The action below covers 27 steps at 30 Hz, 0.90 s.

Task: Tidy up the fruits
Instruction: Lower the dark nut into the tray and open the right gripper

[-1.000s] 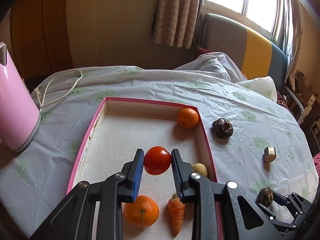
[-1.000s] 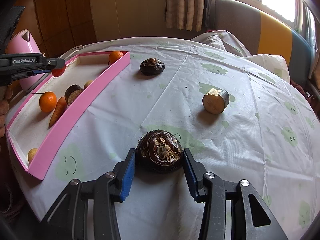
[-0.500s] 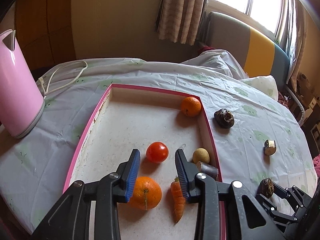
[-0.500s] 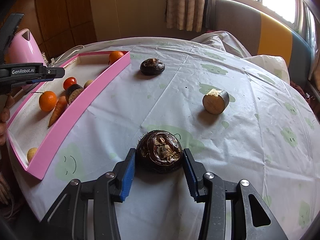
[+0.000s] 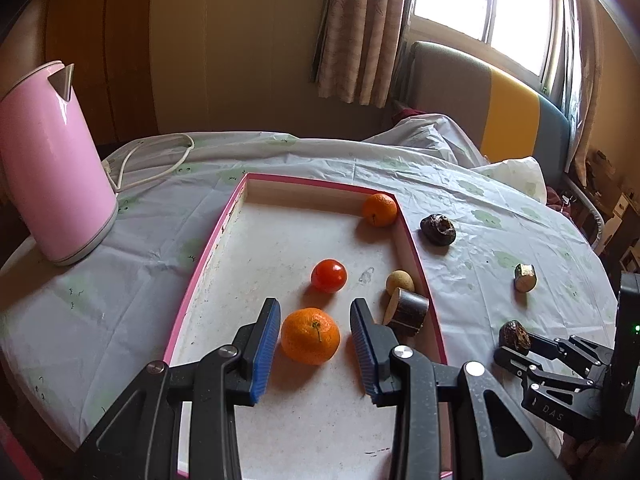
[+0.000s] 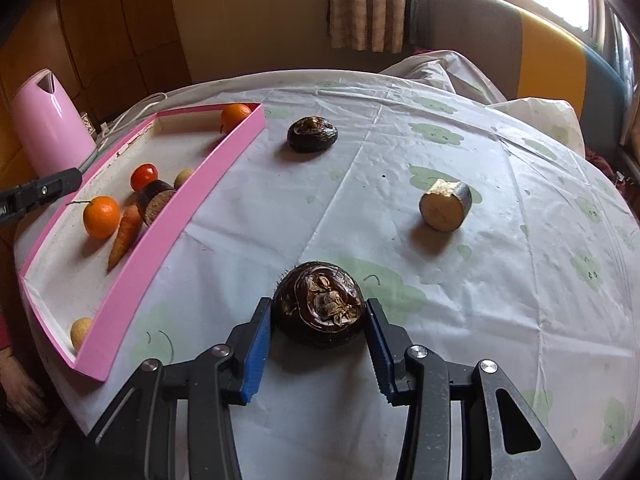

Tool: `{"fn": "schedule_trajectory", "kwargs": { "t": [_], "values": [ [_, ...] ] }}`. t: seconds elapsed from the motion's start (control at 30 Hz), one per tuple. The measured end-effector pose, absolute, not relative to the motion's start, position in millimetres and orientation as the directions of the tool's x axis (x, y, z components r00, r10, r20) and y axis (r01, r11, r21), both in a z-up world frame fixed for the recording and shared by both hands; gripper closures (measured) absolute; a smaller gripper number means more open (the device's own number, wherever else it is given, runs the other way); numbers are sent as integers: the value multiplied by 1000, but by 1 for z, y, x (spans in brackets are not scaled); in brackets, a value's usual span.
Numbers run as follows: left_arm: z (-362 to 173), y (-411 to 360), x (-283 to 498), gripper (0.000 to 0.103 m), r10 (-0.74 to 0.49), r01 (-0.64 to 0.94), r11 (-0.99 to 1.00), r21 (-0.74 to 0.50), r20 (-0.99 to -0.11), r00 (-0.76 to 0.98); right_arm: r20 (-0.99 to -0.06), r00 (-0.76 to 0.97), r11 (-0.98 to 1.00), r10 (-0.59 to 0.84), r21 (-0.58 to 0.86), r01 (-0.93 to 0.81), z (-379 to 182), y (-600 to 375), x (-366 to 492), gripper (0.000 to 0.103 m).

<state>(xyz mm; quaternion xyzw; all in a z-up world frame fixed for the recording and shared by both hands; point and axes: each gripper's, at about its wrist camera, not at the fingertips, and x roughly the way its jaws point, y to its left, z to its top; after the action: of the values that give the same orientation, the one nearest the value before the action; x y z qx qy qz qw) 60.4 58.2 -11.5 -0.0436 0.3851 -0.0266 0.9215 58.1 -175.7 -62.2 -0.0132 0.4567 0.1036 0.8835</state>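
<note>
My left gripper (image 5: 315,308) hangs open over the pink tray (image 5: 208,256), its blue pads either side of an orange (image 5: 310,336) without touching it. A red tomato (image 5: 329,276) lies free on the tray floor just beyond. A second orange (image 5: 379,210), a small yellow fruit (image 5: 399,282) and a dark-skinned cut piece (image 5: 408,312) lie along the tray's right wall. A carrot (image 6: 125,232) lies beside the near orange. My right gripper (image 6: 318,305) is shut on a brown taro (image 6: 320,316) that rests on the tablecloth.
A second taro (image 6: 313,134) and a cut root piece (image 6: 444,206) lie on the cloth right of the tray. A pink kettle (image 5: 52,168) with a white cord (image 5: 160,160) stands left of the tray. A person's hand (image 6: 20,380) shows below the table edge.
The left gripper let go of the tomato, which now lies in the tray, then drew back toward the near end over the orange. The right gripper and its taro stayed put.
</note>
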Motion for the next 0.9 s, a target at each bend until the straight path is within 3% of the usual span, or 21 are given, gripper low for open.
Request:
{"fn": "schedule_trajectory", "kwargs": {
  "t": [0.53, 0.9],
  "values": [
    [-21, 88, 41, 66, -60, -56, 989, -137, -717, 694, -749, 554, 910, 364, 159, -383, -11, -82, 93, 58],
    [-21, 108, 34, 67, -26, -120, 982, -148, -726, 688, -792, 490, 891, 364, 143, -430, -32, -33, 115, 57]
  ]
}}
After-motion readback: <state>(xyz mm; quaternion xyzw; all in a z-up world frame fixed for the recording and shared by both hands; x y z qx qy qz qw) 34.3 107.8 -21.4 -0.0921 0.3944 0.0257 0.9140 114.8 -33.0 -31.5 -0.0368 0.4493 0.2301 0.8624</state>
